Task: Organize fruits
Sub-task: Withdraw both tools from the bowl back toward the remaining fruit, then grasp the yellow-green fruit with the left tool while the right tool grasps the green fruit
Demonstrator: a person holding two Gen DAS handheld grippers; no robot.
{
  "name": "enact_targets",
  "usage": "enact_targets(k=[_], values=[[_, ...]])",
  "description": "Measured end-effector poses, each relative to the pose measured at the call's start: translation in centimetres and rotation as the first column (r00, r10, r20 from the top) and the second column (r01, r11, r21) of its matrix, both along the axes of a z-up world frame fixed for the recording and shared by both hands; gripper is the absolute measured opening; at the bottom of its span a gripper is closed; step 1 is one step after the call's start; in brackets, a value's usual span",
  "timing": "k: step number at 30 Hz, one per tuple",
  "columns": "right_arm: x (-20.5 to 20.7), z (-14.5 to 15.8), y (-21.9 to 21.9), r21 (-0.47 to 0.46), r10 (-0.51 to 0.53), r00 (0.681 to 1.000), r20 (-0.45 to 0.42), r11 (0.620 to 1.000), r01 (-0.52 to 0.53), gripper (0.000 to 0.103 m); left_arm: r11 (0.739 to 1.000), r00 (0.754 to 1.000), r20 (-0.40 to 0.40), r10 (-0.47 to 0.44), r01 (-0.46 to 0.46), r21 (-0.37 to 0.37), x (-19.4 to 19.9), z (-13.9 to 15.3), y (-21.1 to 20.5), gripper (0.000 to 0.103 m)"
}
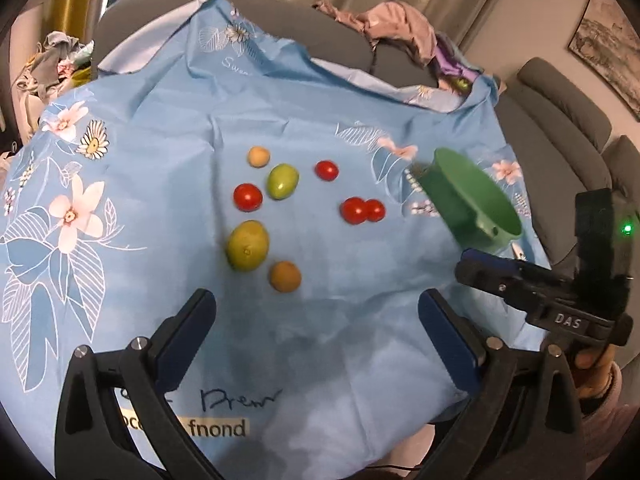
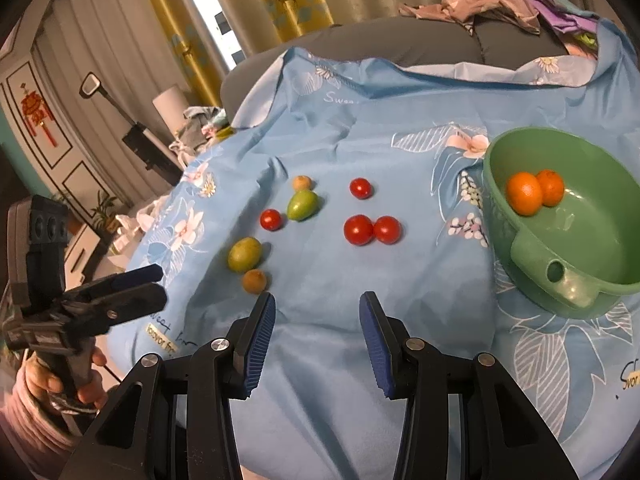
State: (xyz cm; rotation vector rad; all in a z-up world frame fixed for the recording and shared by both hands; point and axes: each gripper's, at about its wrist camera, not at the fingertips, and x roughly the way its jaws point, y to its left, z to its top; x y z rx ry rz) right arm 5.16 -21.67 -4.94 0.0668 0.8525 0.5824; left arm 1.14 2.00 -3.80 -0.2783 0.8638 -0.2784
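**Observer:** Where do the fruits stand?

**Me:** Two oranges point(image 2: 534, 192) sit touching in the green bowl point(image 2: 600, 276), which I judge to be the collecting spot. The rest lie loose on the blue floral cloth point(image 2: 400, 120): a pair of red tomatoes point(image 2: 372, 230) touching each other, two single red ones, two green fruits point(image 2: 245, 254) and two small tan ones.

**Observer:** And your claws?

**Me:** My right claw point(image 2: 318, 338) hangs wide open and empty, low over the cloth just short of the tomato pair, likely my next pick since it lies nearest the bowl. My left claw point(image 1: 316, 320) is also spread wide, holding nothing, facing the nearer green fruit and tan one point(image 1: 285, 276).

**Observer:** Risks?

**Me:** Round fruit on soft cloth may roll when nudged, so I'd close gently.
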Motion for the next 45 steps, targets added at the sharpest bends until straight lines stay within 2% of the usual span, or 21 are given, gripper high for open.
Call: enact_targets(k=[5,8,11,14,16,19,31,35,39,42,45], values=[[0.6,-0.5,0.5,-0.013,0.008,1.0,-0.016,1.0,-0.008,0.045,0.999,1.0,-0.002,0.015,-0.014,0.04,1.9,-0.5,0.8,0.098],[1.1,-1.1,0.8,-0.022,0.012,0.999,-0.032,1.0,-0.013,0.045,0.998,1.0,-0.01,-0.001,0.002,0.061,2.9,-0.8,0.9,0.091],[1.5,-1.4,1.0,-0.024,0.019,0.999,-0.042,1.0,-0.02,0.045,0.992,1.0,-0.011,-0.025,0.026,0.127,3.8,-1.2,0.6,0.084],[2.0,-1.8,1.3,-0.026,0.024,0.998,-0.05,0.999,-0.025,0.045,0.986,0.998,-0.025,-0.051,0.055,0.158,5.0,-1.7,0.7,0.078],[2.3,-2.0,1.4,-0.027,0.026,0.998,-0.055,0.999,-0.027,0.045,0.982,0.998,-0.034,-0.061,0.066,0.174,5.6,-1.9,0.6,0.068],[2.7,-2.4,1.6,-0.025,0.029,0.997,-0.065,0.999,-0.031,0.045,0.978,0.996,-0.056,-0.075,0.084,0.191,6.8,-2.4,0.7,0.06],[3.5,-3.3,1.4,-0.015,0.028,0.996,-0.088,0.999,-0.029,0.045,0.943,0.981,-0.164,-0.105,0.151,0.297,9.1,-4.3,-0.5,0.048],[3.5,-3.5,1.2,-0.011,0.028,0.995,-0.093,1.0,-0.029,0.045,0.948,0.978,-0.187,-0.09,0.142,0.285,9.7,-4.4,-0.2,0.046],[3.4,-3.6,1.1,-0.009,0.026,0.995,-0.092,1.0,-0.027,0.045,0.928,0.973,-0.206,-0.102,0.168,0.332,9.9,-4.5,-0.7,0.045],[3.2,-3.6,1.0,-0.004,0.02,0.996,-0.09,1.0,-0.021,0.045,0.913,0.971,-0.216,-0.098,0.175,0.369,10.4,-4.6,-0.6,0.036],[3.1,-3.5,1.0,-0.003,0.022,0.996,-0.088,1.0,-0.022,0.045,0.902,0.966,-0.234,-0.111,0.196,0.384,10.4,-4.8,-0.8,0.035]])
